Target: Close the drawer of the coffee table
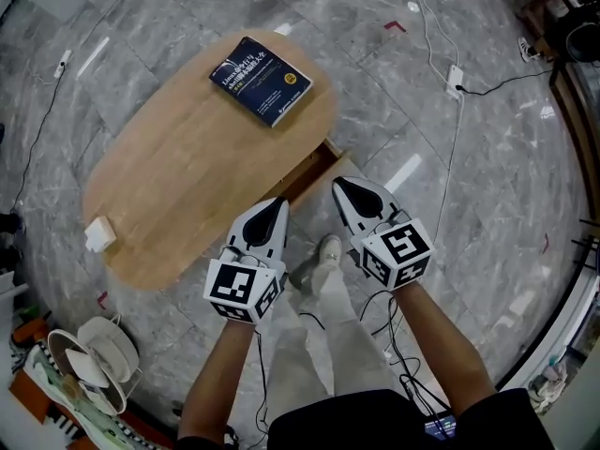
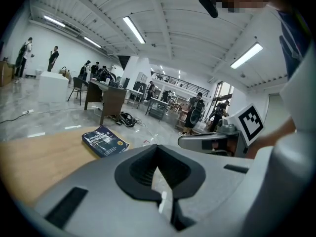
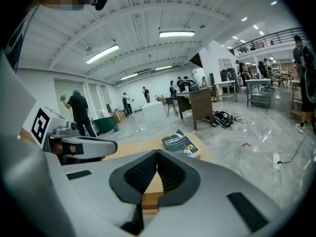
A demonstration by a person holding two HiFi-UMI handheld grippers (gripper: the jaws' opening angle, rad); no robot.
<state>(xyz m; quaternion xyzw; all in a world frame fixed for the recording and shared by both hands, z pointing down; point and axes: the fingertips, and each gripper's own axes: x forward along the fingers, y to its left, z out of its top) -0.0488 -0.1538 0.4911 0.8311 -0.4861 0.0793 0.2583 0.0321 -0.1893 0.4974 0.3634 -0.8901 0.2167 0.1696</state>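
An oval wooden coffee table point(image 1: 178, 172) stands on the marble floor. Its drawer point(image 1: 314, 169) sticks out a little from under the near right edge. My left gripper point(image 1: 278, 202) is shut and empty, its tips by the table edge just left of the drawer. My right gripper point(image 1: 339, 186) is also shut and empty, with its tips close to the drawer's outer corner. In the right gripper view the drawer's wood point(image 3: 150, 194) shows just below the closed jaws of that gripper point(image 3: 158, 153). The left gripper point(image 2: 157, 148) points across the tabletop point(image 2: 44, 157).
A dark blue book point(image 1: 261, 80) lies on the table's far end, and a small white box point(image 1: 100, 233) sits at its left edge. A white fan point(image 1: 94, 359) lies on the floor at left. A power strip point(image 1: 455, 78) with cables lies at right. My shoe point(image 1: 328, 249) is below the drawer.
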